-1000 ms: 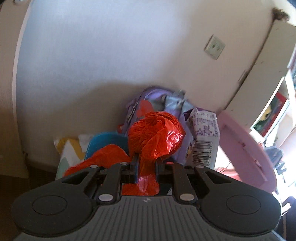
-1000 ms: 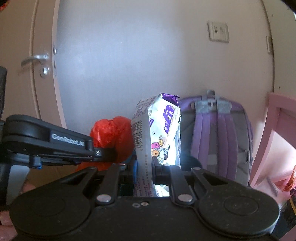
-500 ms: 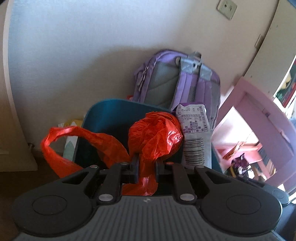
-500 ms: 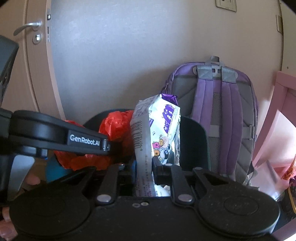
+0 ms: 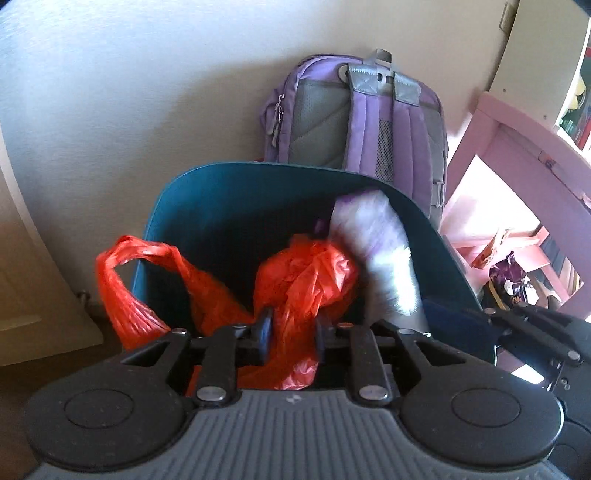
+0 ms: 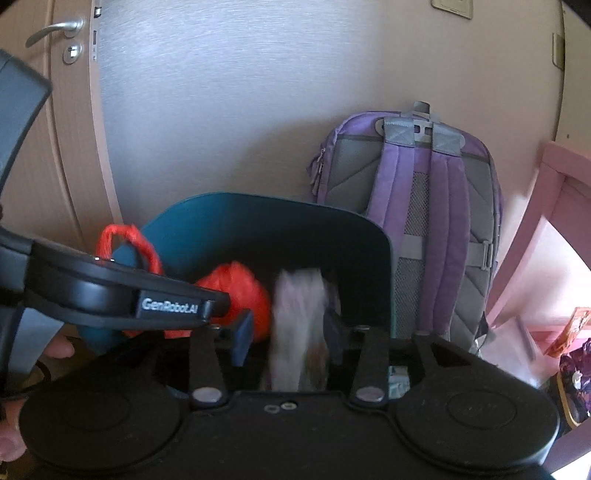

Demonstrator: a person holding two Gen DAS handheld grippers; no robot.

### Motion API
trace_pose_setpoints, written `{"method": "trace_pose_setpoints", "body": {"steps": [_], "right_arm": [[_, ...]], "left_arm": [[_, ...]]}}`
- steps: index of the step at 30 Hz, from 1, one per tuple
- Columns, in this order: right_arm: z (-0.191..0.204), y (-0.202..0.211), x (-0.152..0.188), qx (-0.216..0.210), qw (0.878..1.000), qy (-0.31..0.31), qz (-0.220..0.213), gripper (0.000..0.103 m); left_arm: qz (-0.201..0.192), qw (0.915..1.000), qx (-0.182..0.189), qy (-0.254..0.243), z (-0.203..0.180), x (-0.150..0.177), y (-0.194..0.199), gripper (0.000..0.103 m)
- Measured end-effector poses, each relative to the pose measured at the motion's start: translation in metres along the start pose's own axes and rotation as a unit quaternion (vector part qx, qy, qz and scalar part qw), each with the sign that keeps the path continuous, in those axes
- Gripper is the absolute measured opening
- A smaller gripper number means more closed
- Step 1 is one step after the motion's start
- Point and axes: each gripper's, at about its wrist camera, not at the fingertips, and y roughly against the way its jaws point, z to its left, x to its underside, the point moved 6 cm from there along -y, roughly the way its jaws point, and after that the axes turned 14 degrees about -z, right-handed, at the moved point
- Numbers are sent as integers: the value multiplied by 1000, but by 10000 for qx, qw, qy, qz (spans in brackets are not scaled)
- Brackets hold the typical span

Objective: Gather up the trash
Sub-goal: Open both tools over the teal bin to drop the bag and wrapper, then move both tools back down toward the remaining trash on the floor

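A teal bin [image 5: 258, 166] stands open against the wall, also seen in the right wrist view [image 6: 277, 201]. My left gripper [image 5: 293, 328] hangs over its near rim with a crumpled red plastic bag [image 5: 303, 273] filling the gap between its pads. Its jaws are opening, and one bag handle drapes over the bin's left rim. My right gripper [image 6: 288, 336] is beside it, jaws opening. A white and purple snack packet [image 6: 299, 314] sits blurred between its fingers, clear of the left pad and dropping into the bin. The packet [image 5: 376, 251] lies right of the red bag [image 6: 236, 284].
A purple backpack [image 5: 362, 118] leans on the wall behind the bin. Pink furniture [image 5: 498, 122] stands to the right, with wrappers [image 5: 509, 273] on its lower shelf. A door with a metal handle [image 6: 55, 29] is at the left. A person's hand [image 6: 59, 347] grips the left tool.
Both grippers tipped down over the bin, which now fills the views. The right jaws spread and the packet slipped down, blurred. The left jaws widened a little around the red bag.
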Motion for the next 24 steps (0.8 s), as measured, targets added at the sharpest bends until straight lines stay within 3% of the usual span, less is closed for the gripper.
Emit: {"method": "trace_pose_setpoints", "body": {"steps": [3,5,8,14,24], "right_arm": [[-4,7,-1,69,9999,-99,-30,42],[-7,12,-4,59,9998,-174,-64,44],[-8,24,-6,71,9998,-150,-134,47],[-4,60,-9,43,9996,-36,-266,51],[12,129,-14,-84,9987,72,-491,57]], "left_arm": [[-25,10000,-24,-55,0,1,4,33],[-76,9999,-88,-93,0,0,8,50],[-229,9994,-167,-196,0,-3,18,67],[-398,9990,-58,-214,-4,-7,49,78],[-611,9970,3,-466,-11,-5,127,80]]}}
